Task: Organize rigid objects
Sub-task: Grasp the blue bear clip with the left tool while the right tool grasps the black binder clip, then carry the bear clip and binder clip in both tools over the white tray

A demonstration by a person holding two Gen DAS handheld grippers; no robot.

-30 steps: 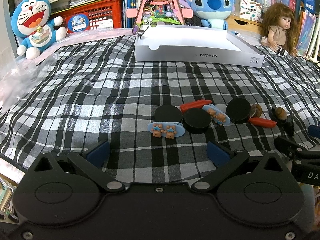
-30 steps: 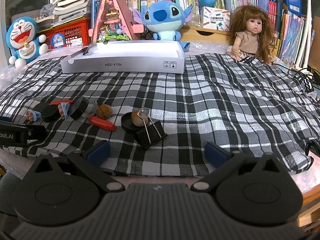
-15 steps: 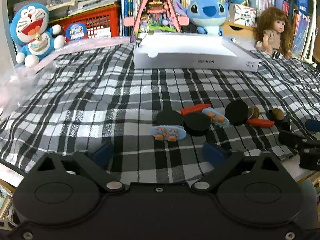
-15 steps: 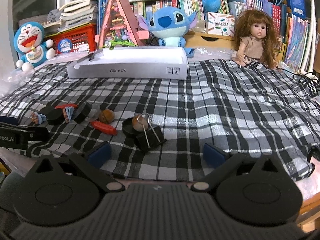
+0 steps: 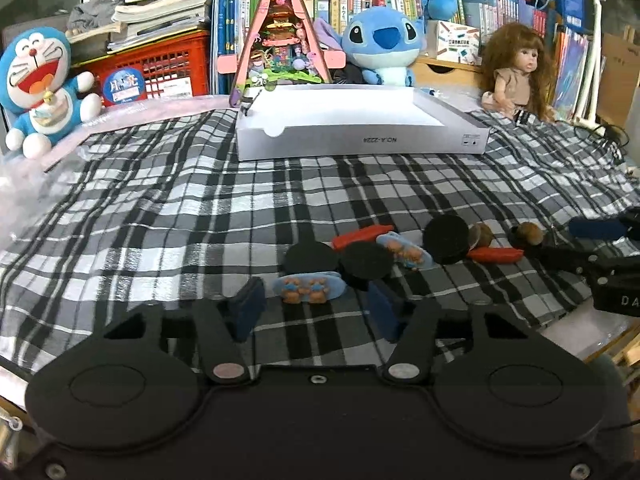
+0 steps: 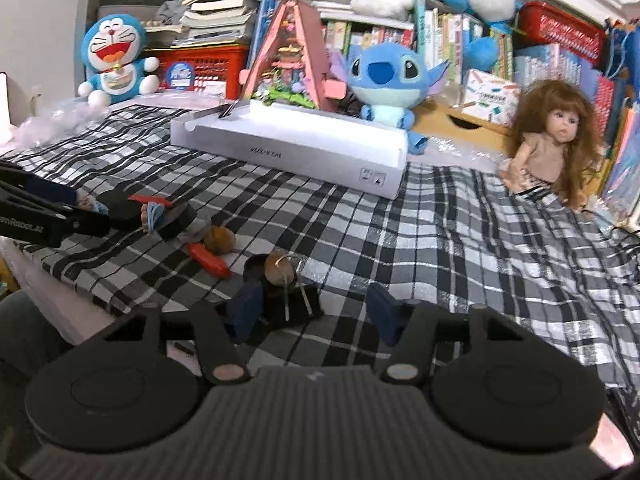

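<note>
At the left, our left gripper (image 5: 316, 310) has just been closing its jaws, and its blue pads (image 5: 249, 307) now flank the bear clip (image 5: 309, 289), a pale blue hair clip with small brown bears. We judge the pads not yet pressing: a sliver of cloth shows at either end. The clip lies flat on the checked cloth (image 5: 160, 216) just ahead of the fingertips, its long axis running across the jaws' line of closing, so the pads would meet its two ends. Behind it sit black discs (image 5: 366, 265), an orange piece (image 5: 362, 235) and a second bear clip (image 5: 406, 251).

Further right, our right gripper (image 6: 316, 312) has also just been closing, its jaws half spread. The binder clip (image 6: 296, 309) lies between them, nearer the left pad, wire handles pointing away toward the nut (image 6: 279, 269) on a black disc. No contact is clear.

Both targets lie well short of the white tray (image 5: 360, 146) at the far side; the left gripper is nearer its piece.
</note>
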